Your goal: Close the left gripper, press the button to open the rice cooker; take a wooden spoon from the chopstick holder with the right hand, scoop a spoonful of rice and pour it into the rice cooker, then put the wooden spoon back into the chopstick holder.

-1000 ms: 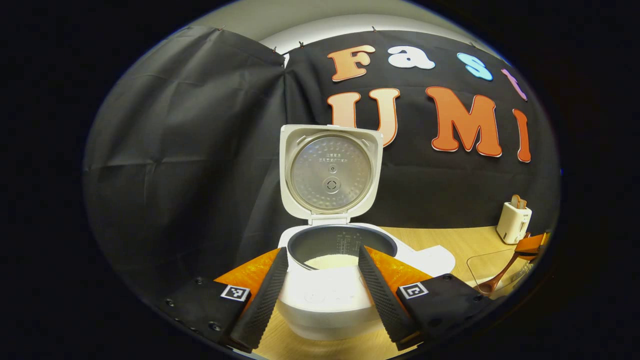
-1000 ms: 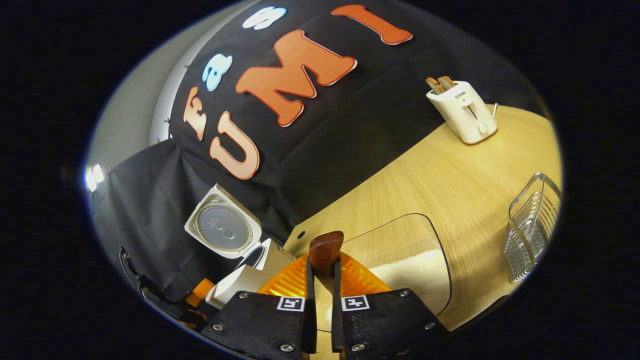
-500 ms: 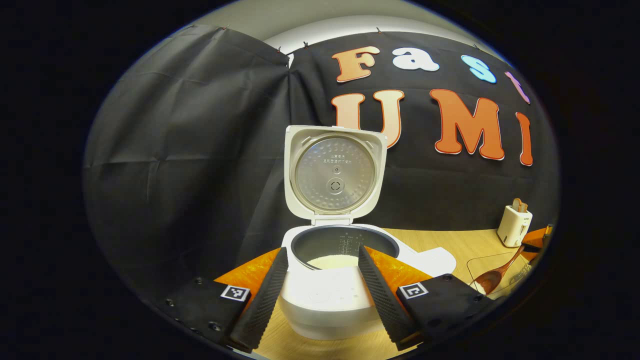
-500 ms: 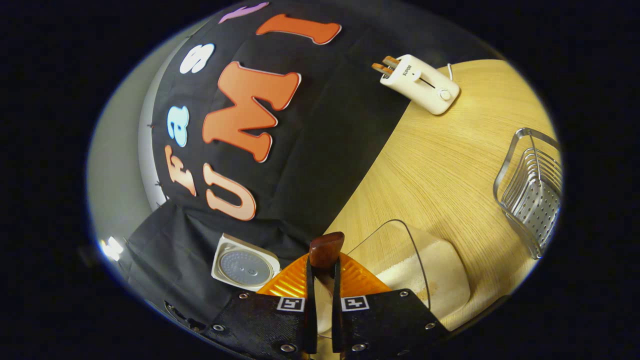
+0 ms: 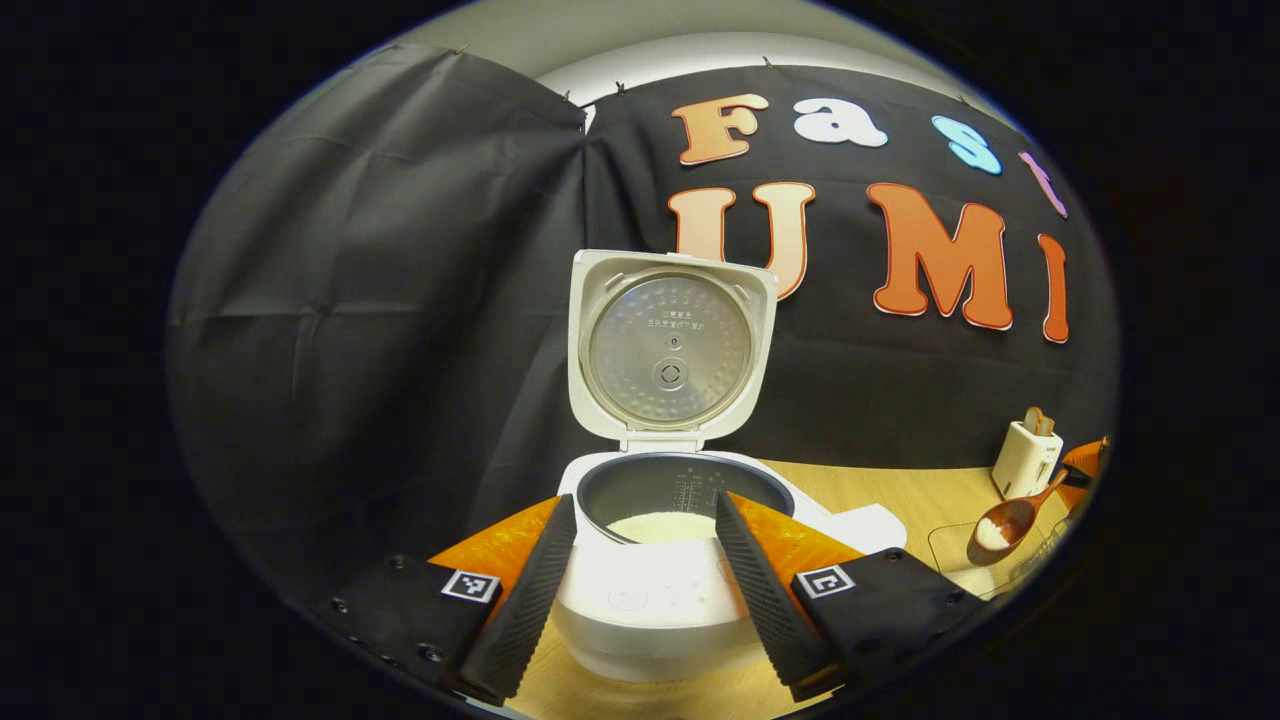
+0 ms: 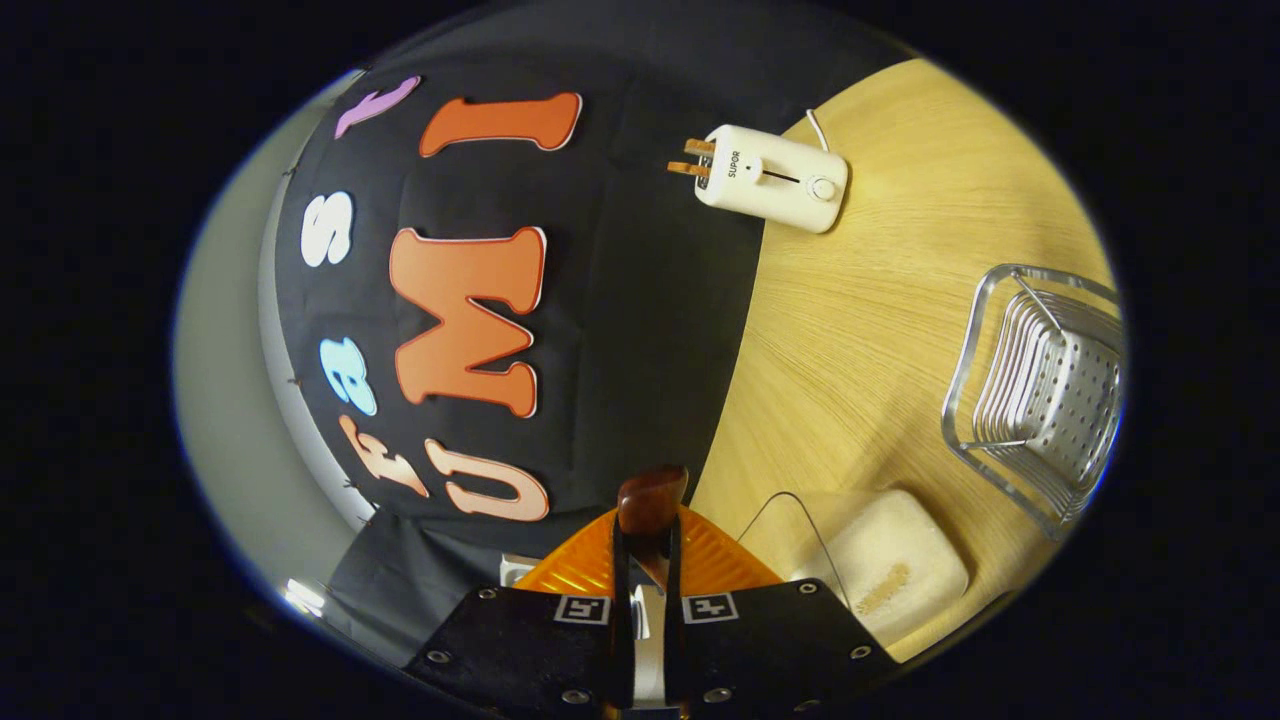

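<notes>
The left tongs sit spread apart before the open rice cooker on the counter; the right tongs are clamped on the wooden spoon, holding rice above the container

Black cloth hangs creased behind a pale wooden table, pinned along its top edge, with a light-coloured wall showing above it under bright overhead light.
</notes>
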